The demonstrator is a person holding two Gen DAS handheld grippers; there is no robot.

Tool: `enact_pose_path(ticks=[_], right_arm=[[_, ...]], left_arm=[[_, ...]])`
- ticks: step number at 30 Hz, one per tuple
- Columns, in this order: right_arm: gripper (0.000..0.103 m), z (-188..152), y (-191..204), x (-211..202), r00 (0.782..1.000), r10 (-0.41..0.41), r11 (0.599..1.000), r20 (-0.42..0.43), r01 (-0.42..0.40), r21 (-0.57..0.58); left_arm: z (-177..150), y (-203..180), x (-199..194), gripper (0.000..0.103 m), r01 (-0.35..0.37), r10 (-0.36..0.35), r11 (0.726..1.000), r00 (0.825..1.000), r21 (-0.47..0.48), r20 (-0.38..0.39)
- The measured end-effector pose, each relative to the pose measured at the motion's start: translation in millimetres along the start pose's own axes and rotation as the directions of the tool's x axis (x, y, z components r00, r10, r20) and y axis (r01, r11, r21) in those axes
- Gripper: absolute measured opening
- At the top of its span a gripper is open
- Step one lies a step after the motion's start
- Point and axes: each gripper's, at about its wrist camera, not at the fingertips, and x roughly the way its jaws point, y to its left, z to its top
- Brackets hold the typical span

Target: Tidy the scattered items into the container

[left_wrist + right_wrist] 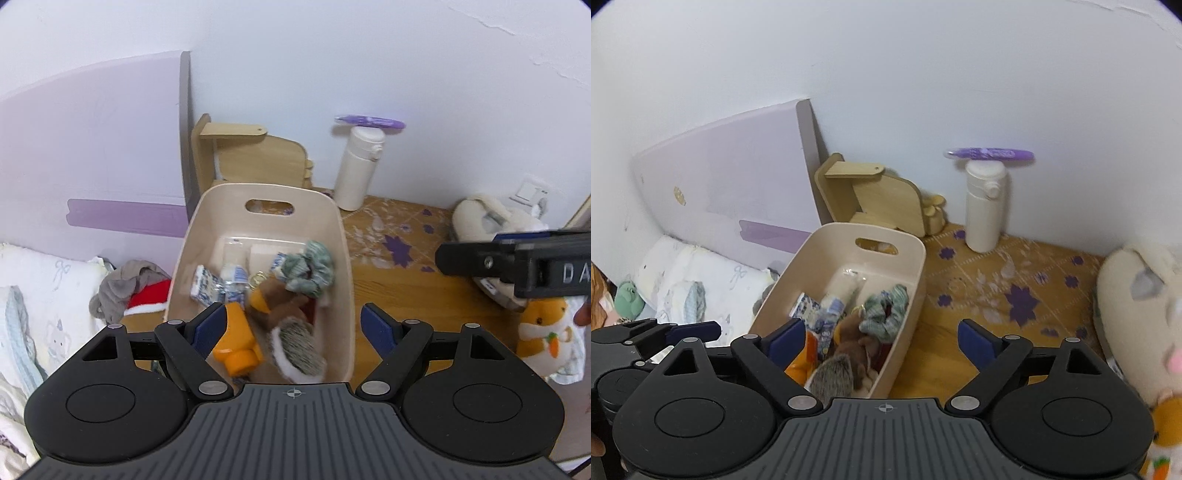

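1. A cream bin with a handle slot in its far wall stands on a wooden worktop patterned with purple flowers. It is close against a wall, with a bed to its left.

2. Inside the bin lies a loose heap: an orange bottle nearest the camera, a grey hedgehog toy, a brown plush, a green scrunchie and small blue-and-white packets. They lie at all angles, which suggests they were dropped in rather than arranged.

3. The left gripper hangs above the bin's near end, tilted downward. Its jaws stand wide apart with nothing between the pads — the bottle and hedgehog lie below the gap, not in it.

4. The right gripper hovers over the bin's right wall and the bare worktop beside it. Its jaws are also spread as wide as they go and hold nothing.

5. Things not yet tidied appear to remain outside: a yellow plush with a carrot and a large cream plush at the worktop's right edge, well apart from both sets of jaws. A red-and-white hat and grey cloth lie just left of the bin.

6. A white flask with a purple pen across its lid stands by the wall, next to a wooden stand — whether these belong in the bin I cannot tell.
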Motion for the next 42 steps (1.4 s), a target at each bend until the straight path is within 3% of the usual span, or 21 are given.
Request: enact_pose_path(ticks=[6,23,42], right_arm=[[0.091,-24,-7,-35,0.999,-0.043,0.999,-0.013,0.043,-0.008],[0.091,-95,-28,-126,0.992,-0.126,0.986,-0.012,0.127,0.106],[0.091,-137,-53,-195,0.975,-0.219,0.962,0.033,0.210,0.173]], left_arm=[[-8,-29,-21,0.081,0.010,-0.010,1.000,1.000,0.020,-0.023],[-62,-101,-86,0.081,0.033,-0.027,0.993,0.998,0.113,-0.049],[-88,-129,-126,0.081,0.029,-0.023,0.983,0.999,0.180,-0.032]])
